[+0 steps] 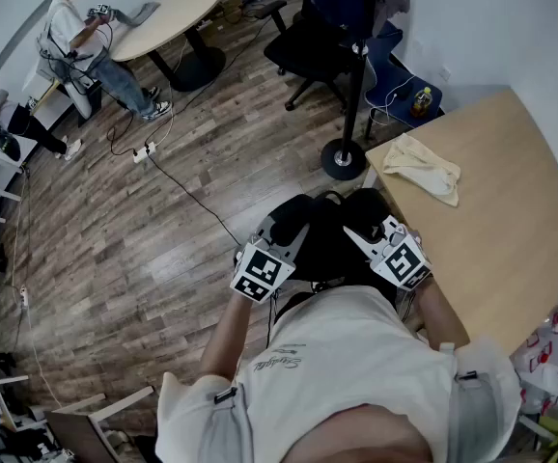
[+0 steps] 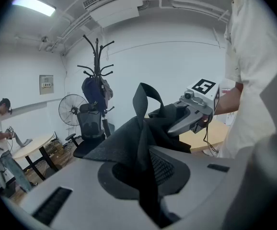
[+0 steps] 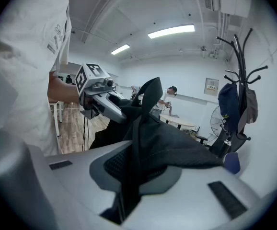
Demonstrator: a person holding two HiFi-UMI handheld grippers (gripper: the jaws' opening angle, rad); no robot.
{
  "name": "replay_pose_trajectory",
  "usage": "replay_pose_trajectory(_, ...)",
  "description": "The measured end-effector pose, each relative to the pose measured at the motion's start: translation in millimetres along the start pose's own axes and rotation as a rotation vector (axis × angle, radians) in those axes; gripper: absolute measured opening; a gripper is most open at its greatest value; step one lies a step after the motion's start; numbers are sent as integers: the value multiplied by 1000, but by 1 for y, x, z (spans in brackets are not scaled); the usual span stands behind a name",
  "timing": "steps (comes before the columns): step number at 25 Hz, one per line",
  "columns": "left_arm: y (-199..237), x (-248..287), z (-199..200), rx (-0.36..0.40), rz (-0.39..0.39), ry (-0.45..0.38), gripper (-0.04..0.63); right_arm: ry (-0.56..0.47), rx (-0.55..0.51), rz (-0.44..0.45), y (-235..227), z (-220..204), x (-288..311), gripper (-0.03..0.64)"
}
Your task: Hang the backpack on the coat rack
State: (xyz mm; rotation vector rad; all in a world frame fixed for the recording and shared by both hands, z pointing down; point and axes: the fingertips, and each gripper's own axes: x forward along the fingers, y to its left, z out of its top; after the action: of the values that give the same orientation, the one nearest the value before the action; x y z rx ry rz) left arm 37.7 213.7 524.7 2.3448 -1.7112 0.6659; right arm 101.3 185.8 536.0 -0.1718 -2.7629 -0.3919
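Note:
I hold a black backpack (image 1: pixel 327 234) up in front of me, between both grippers. My left gripper (image 1: pixel 293 225) is shut on its fabric; in the left gripper view the dark cloth (image 2: pixel 129 143) is pinched between the jaws. From the other side my right gripper (image 1: pixel 358 225) is shut on the backpack (image 3: pixel 177 145) too. A strap loop (image 2: pixel 145 97) stands up above the bag. The coat rack (image 1: pixel 356 75) stands ahead on a round base (image 1: pixel 344 159), with dark bags hanging on it (image 2: pixel 94 92). Its hooks (image 3: pixel 239 66) show at the upper right in the right gripper view.
A black office chair (image 1: pixel 308 46) stands just left of the rack. A wooden table (image 1: pixel 491 201) with a pale cloth (image 1: pixel 422 167) lies to the right. Cables (image 1: pixel 178 181) cross the wood floor. Two people (image 1: pixel 81 37) are by a round table (image 1: pixel 168 17) far left. A fan (image 2: pixel 71 110) stands near the rack.

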Motion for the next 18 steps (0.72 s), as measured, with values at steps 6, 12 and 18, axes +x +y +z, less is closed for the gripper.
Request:
replay_pose_trajectory(6,7,-1,-5,-2,-16,16,41,9,25,0,1,-2,8,29)
replay_pose_trajectory(12,16,13,-5,-26,-42,29,41,12,65,-11,-13,-8,14,29)
replay_pose_trajectory(18,45,49,-4,-25,-56,72,41,3,111,-20,-52,-26,32,29)
